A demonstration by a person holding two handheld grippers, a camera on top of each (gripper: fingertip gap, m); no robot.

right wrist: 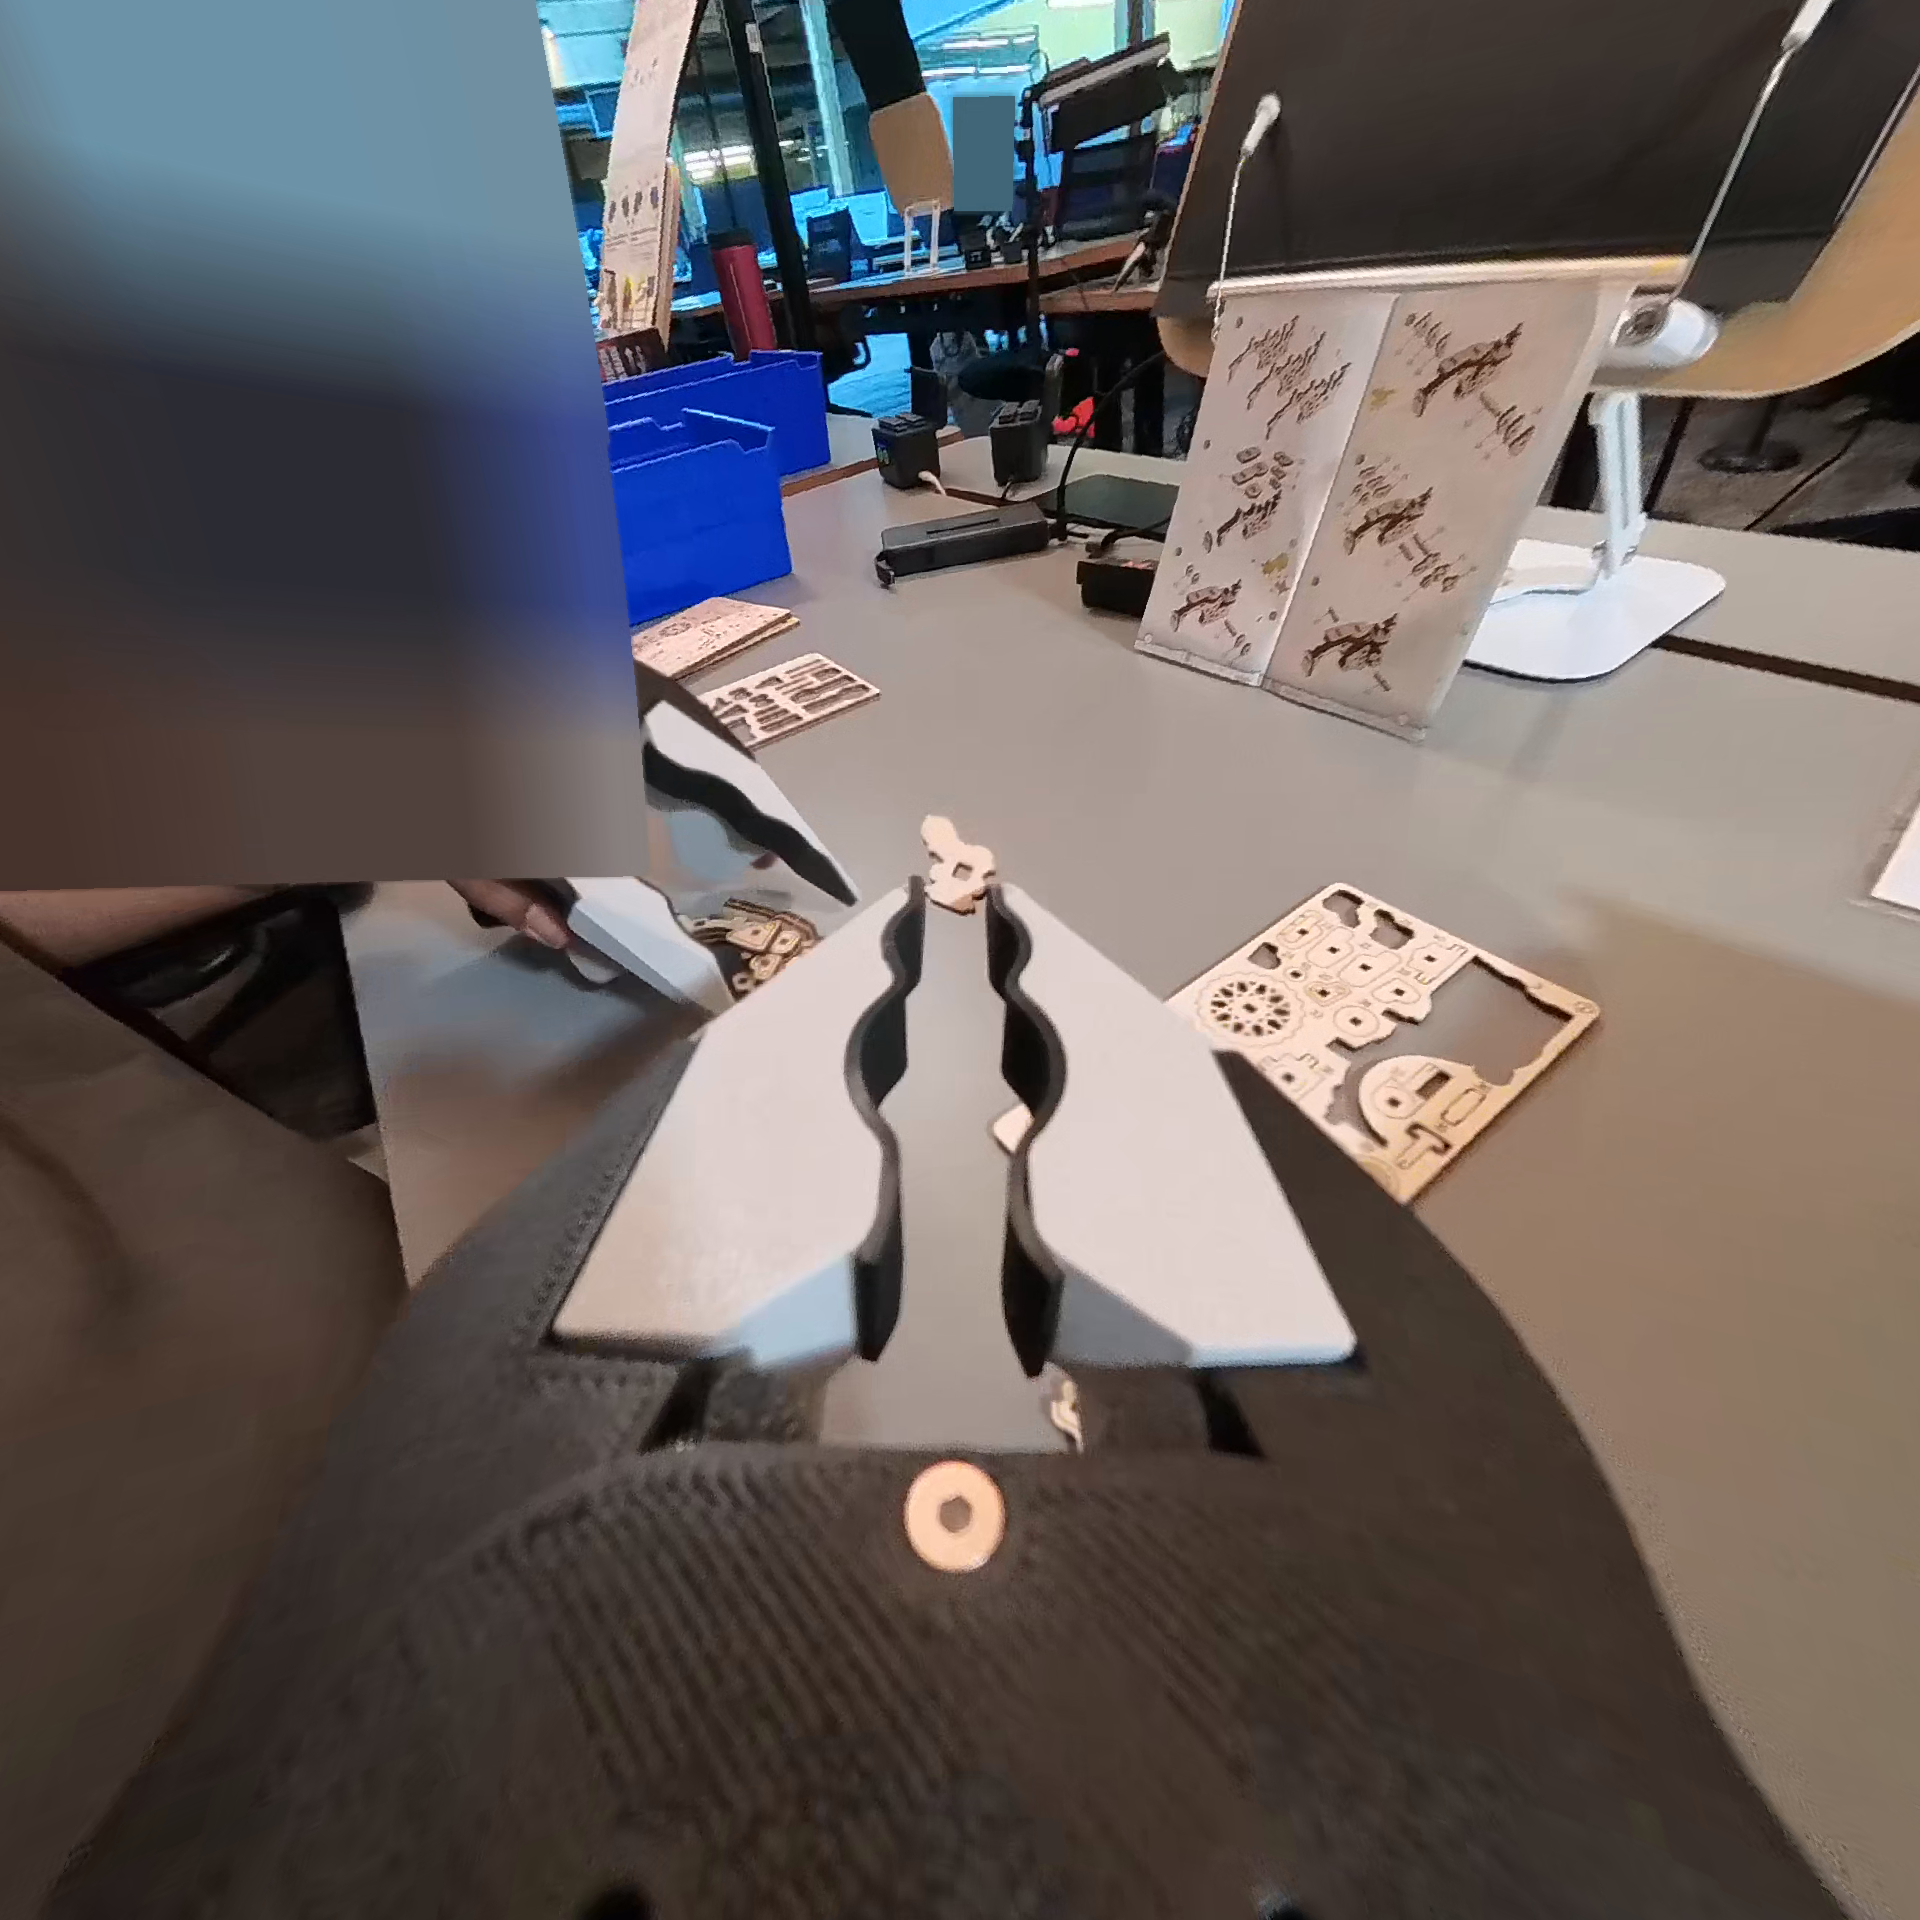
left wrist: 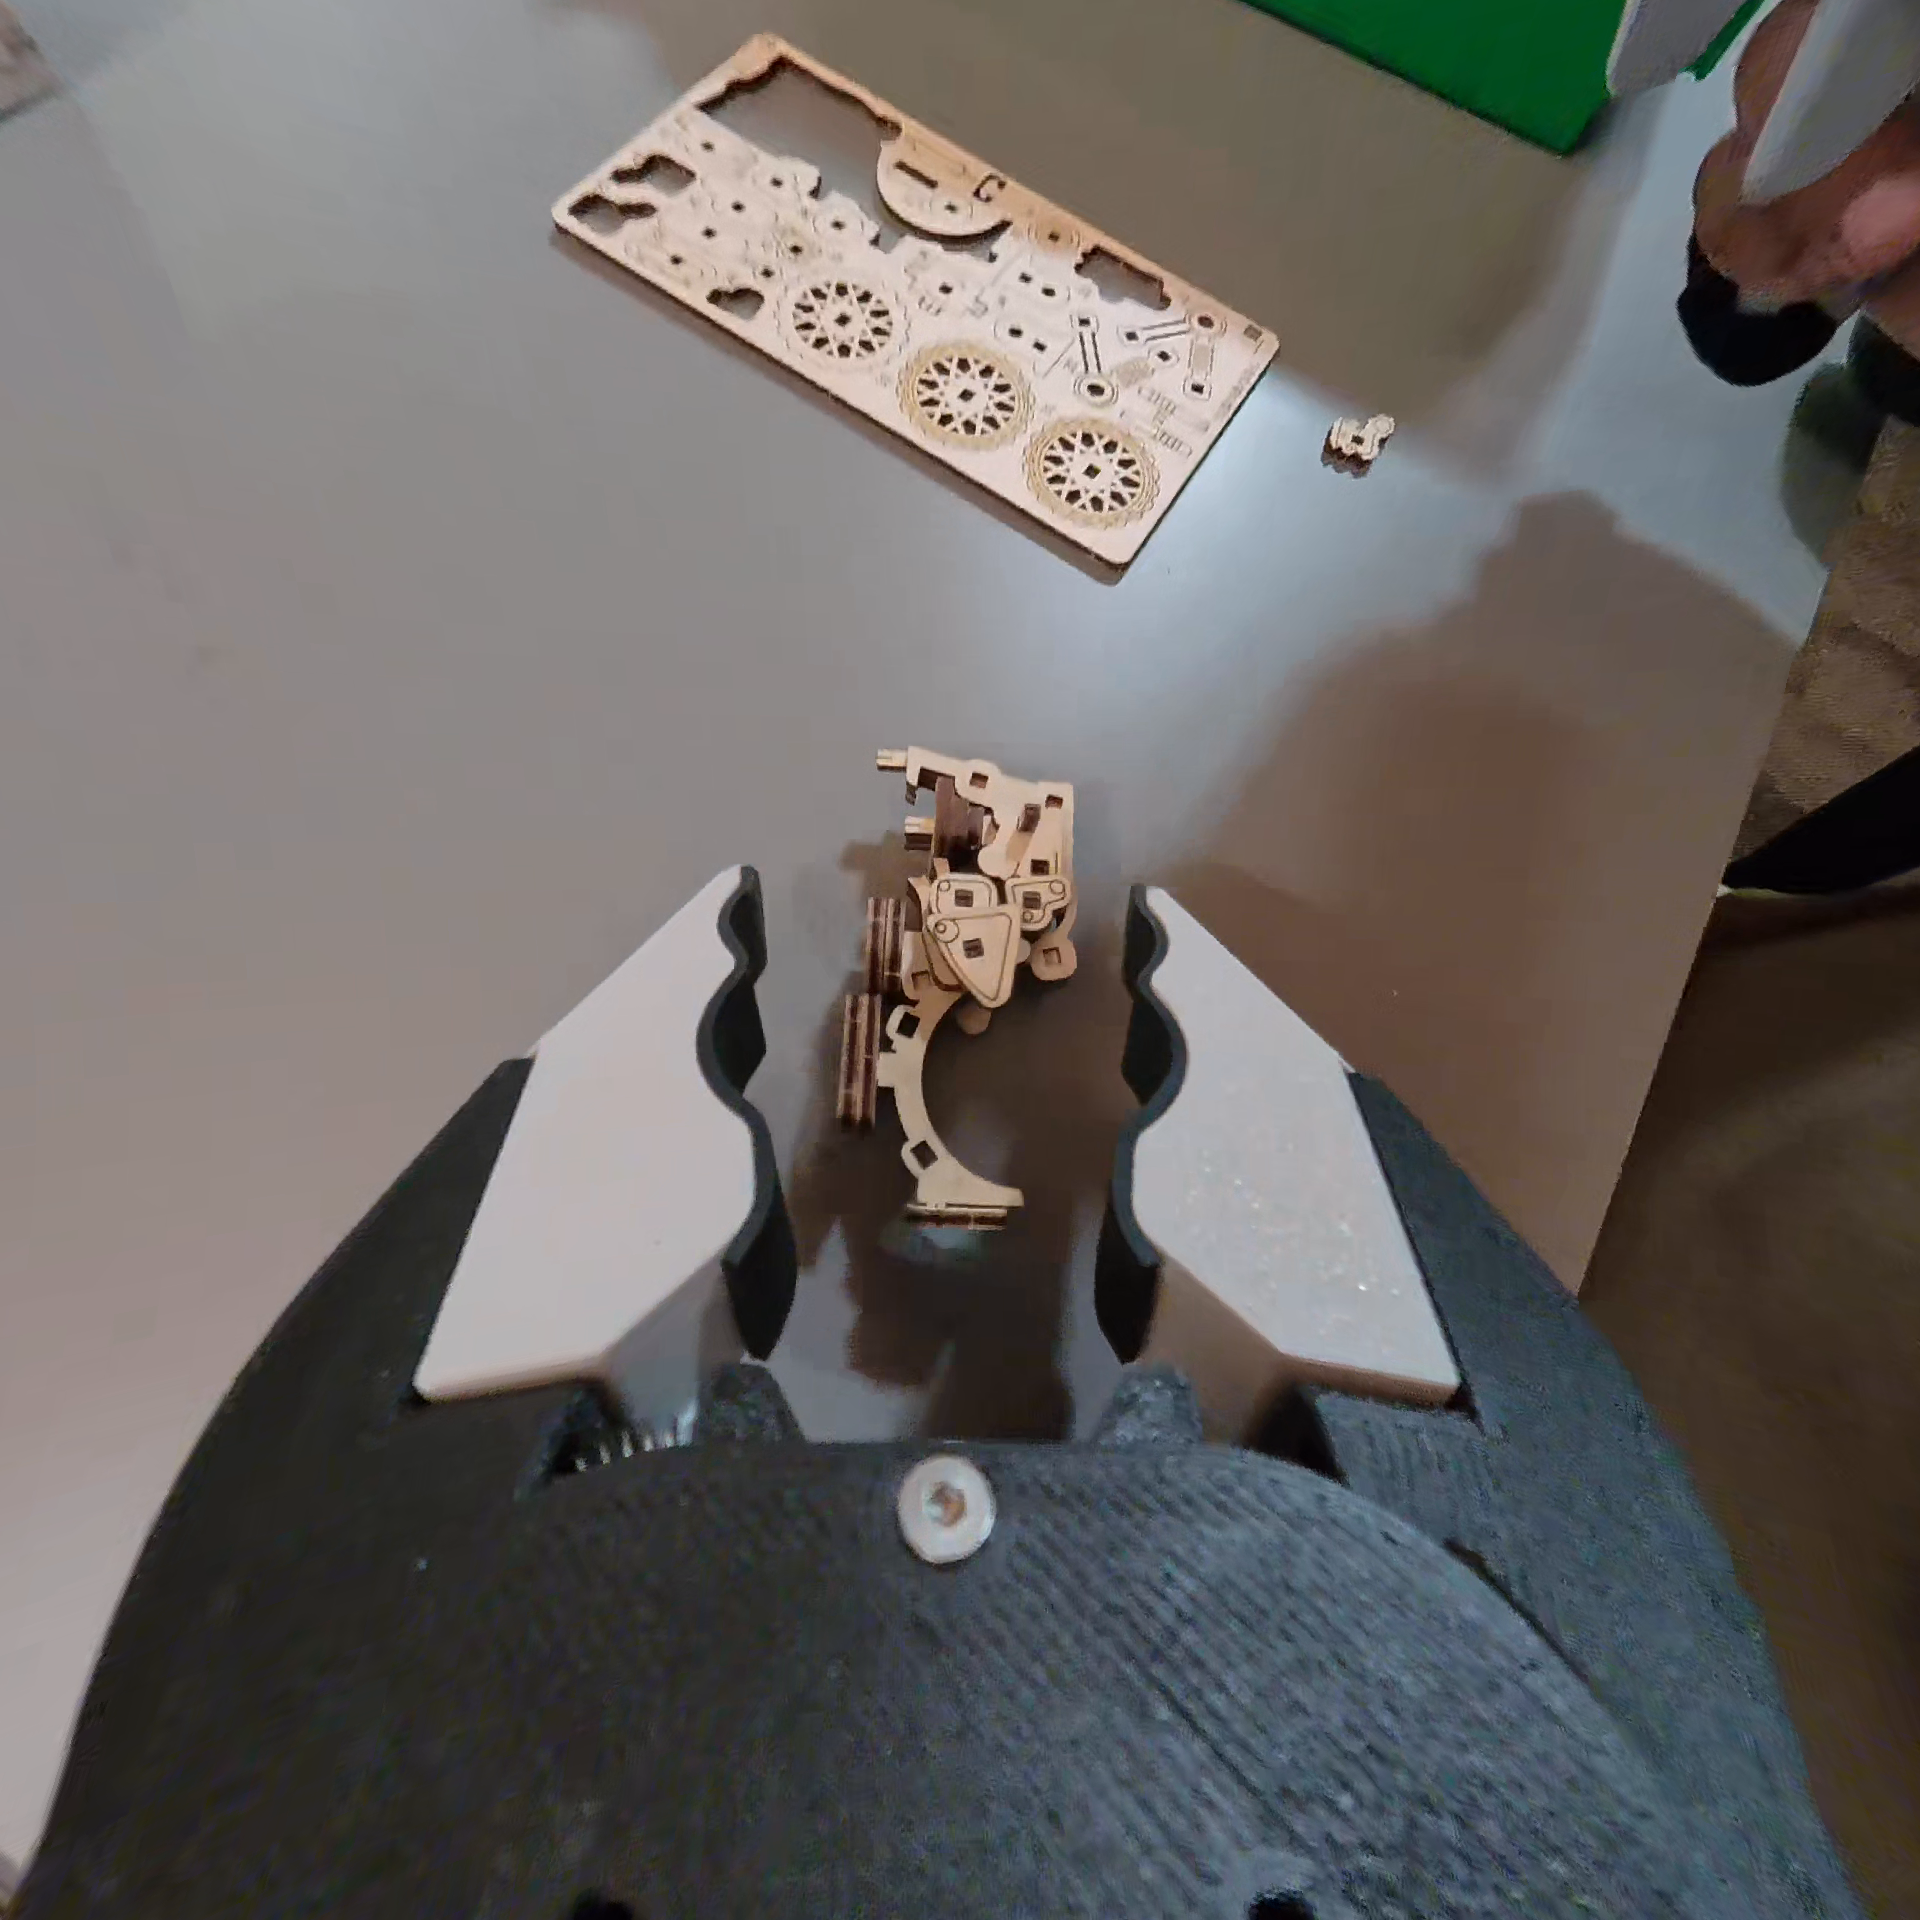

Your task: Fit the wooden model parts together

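A partly built wooden model point(left wrist: 961, 966) lies on the grey table point(left wrist: 364, 675), between the fingers of my left gripper point(left wrist: 940, 894). That gripper is open and neither pad touches the model. My right gripper point(right wrist: 951, 896) is shut on a small pale wooden piece point(right wrist: 956, 868), pinched at its fingertips and held above the table. In the right wrist view the left gripper's fingers point(right wrist: 743, 795) stand to the left, with part of the model point(right wrist: 764, 940) between them.
A wooden parts sheet with three wheels point(left wrist: 935, 301) lies beyond the model, and a small loose piece point(left wrist: 1359, 445) lies to its right. Another parts sheet point(right wrist: 1382, 1029), an instruction sheet on a stand point(right wrist: 1330, 499) and blue bins point(right wrist: 707, 488) are farther off. The table edge point(left wrist: 1704, 935) is on the right. My hands' fingertips stand some 15 centimeters from each other.
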